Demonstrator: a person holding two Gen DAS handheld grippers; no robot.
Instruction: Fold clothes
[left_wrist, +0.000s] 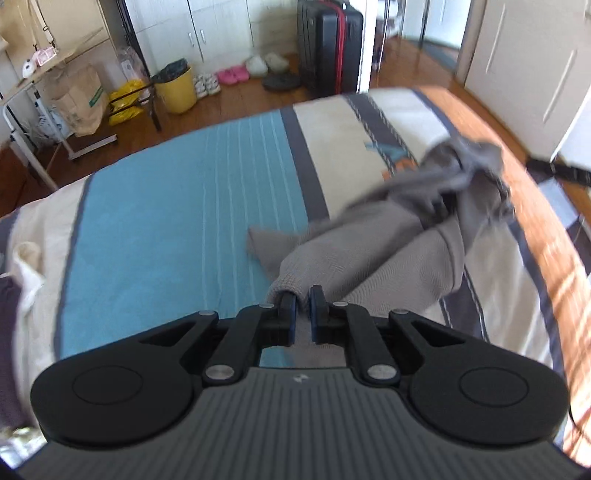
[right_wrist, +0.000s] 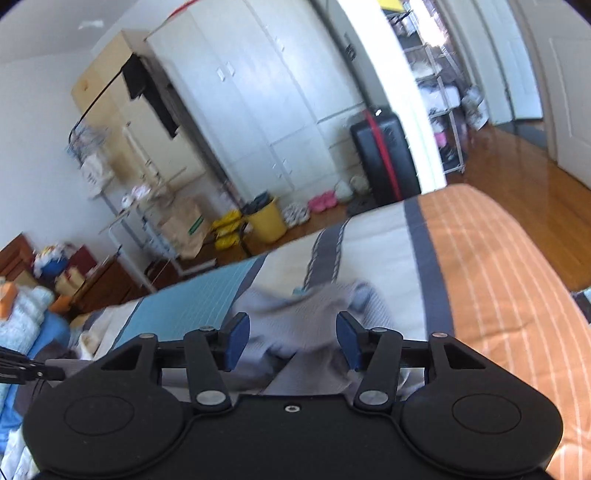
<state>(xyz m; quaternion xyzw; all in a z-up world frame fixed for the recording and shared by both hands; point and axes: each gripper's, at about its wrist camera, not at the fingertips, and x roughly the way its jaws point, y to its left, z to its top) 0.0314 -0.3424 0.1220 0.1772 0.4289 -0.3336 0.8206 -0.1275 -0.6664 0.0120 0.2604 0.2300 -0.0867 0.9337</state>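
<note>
A grey knit garment (left_wrist: 399, 236) hangs bunched and twisted over the striped bedspread (left_wrist: 177, 206). My left gripper (left_wrist: 303, 295) is shut on one edge of it and the cloth stretches away to the upper right, blurred by motion. In the right wrist view the same grey garment (right_wrist: 306, 325) lies crumpled on the bedspread (right_wrist: 480, 280) just ahead of my right gripper (right_wrist: 293, 332). That gripper stands open, its blue pads (right_wrist: 236, 341) wide apart with nothing clamped between them.
Beyond the bed's far edge are a yellow bin (left_wrist: 177, 88), paper bag (left_wrist: 79, 99), shoes (left_wrist: 232, 75) and a dark suitcase (left_wrist: 332, 44) on the wooden floor. A metal rack (right_wrist: 125, 206) and white wardrobe (right_wrist: 251, 103) stand along the wall. Bedding is piled at the left (right_wrist: 22, 317).
</note>
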